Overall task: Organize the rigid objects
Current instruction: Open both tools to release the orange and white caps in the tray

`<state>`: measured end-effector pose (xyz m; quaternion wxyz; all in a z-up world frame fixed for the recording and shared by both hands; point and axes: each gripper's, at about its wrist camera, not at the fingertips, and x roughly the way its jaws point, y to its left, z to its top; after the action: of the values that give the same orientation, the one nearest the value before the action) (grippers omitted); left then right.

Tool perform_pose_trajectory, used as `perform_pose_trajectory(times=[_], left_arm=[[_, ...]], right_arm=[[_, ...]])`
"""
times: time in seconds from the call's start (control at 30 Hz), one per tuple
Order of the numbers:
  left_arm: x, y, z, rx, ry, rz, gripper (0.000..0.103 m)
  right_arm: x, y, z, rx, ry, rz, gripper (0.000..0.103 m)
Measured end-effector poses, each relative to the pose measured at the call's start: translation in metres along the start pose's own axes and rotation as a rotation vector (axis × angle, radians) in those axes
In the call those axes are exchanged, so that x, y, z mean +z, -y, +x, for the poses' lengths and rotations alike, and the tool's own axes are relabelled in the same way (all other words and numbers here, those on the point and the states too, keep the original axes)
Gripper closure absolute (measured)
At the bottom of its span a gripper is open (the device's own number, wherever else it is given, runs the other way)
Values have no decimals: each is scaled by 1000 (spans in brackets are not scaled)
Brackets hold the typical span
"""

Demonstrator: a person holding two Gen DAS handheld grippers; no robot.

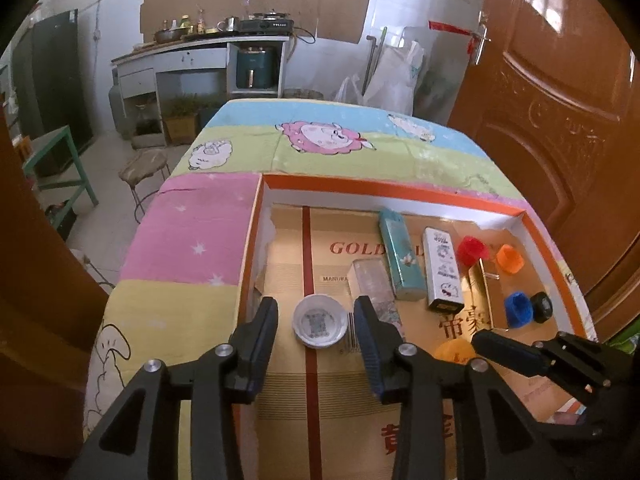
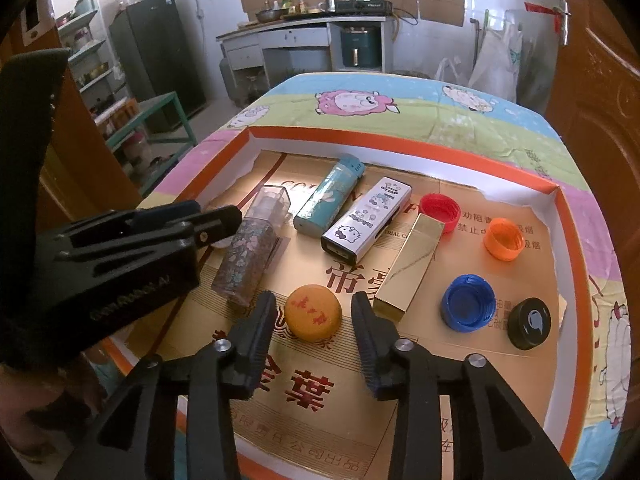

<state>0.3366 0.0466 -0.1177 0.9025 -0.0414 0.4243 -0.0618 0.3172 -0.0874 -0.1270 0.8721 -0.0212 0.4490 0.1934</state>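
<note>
Caps, lighters and small cases are lying in an orange-rimmed tray (image 2: 400, 151) with a cardboard floor, sitting on a surface draped in a cartoon-sheep cloth (image 1: 192, 240).

- White cap (image 1: 320, 321): lying open side up between the fingers of the left gripper (image 1: 318, 334). Those fingers are standing apart, with clear gaps on both sides of the cap; no pad is touching it.
- Yellow cap (image 2: 313, 312): lying top up with red marks on it, between the fingers of the right gripper (image 2: 314, 330). These fingers are also parted and are not pressing on it.
- Clear flowered bottle (image 2: 250, 256): lying on its side just left of the yellow cap, its near end beside the right gripper's left finger.
- Teal lighter (image 2: 330, 200) and white cartoon-printed lighter (image 2: 366, 220): lying side by side, slanted, beyond the yellow cap.
- Gold box (image 2: 412, 268): lying just beside the right gripper's right finger.
- Red cap (image 2: 440, 210), orange cap (image 2: 503, 239), blue cap (image 2: 468, 302): all open side up, toward the tray's right side.
- Black cap (image 2: 529, 323): tilted near the right wall.

Hard to make out: in the right wrist view the left gripper's body is covering the white cap almost wholly; in the left wrist view the yellow cap is showing only as a sliver behind the fingers. The tray's near edge is being cut off by both gripper frames.
</note>
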Motion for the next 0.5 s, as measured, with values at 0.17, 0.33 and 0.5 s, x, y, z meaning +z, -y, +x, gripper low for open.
perform_pose_trajectory(times=[0.17, 0.33, 0.5], left_arm=[[-1, 1, -8, 3, 15, 4, 63], [-1, 2, -20, -3, 38, 8, 63], [-1, 6, -33, -10, 59, 12, 63]], right_arm=[[0, 0, -5, -4, 9, 1, 61], [1, -1, -14, -13, 28, 3, 61], [-1, -1, -27, -30, 52, 8, 61]])
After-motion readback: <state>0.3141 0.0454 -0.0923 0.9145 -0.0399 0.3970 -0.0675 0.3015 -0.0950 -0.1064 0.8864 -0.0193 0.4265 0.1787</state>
